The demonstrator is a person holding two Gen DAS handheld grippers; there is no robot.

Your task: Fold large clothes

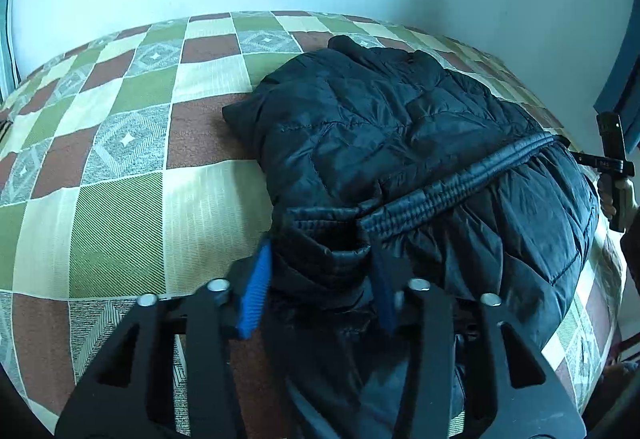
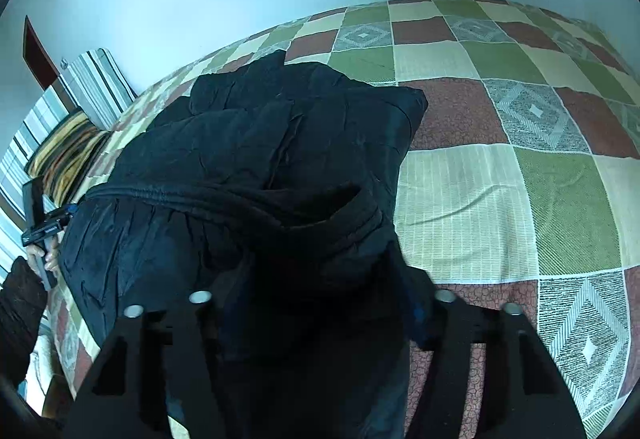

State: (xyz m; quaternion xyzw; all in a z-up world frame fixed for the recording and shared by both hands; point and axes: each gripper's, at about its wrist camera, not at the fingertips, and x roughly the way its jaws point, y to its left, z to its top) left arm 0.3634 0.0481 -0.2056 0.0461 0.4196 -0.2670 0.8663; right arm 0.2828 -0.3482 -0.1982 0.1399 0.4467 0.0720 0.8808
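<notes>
left gripper (image 1: 320,279) up close with a bunched hem corner of the dark puffer jacket (image 1: 400,143) between its blue pads (image 1: 256,291), jaws narrowed and looking clamped on the fabric; right gripper (image 2: 320,299) at the other hem corner, jaws about half wide, too dark to tell whether actually pinching. jacket lying on the checked bed cover (image 1: 120,159), already doubled into a chunky bundle with the ribbed hem (image 1: 440,187) across the top. probably past halfway, at least one more fold and a tidy-up left.

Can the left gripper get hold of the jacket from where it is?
Probably yes. The left gripper already has the jacket's ribbed hem bunched between its blue pads, and nothing on the bed is in the way.
</notes>
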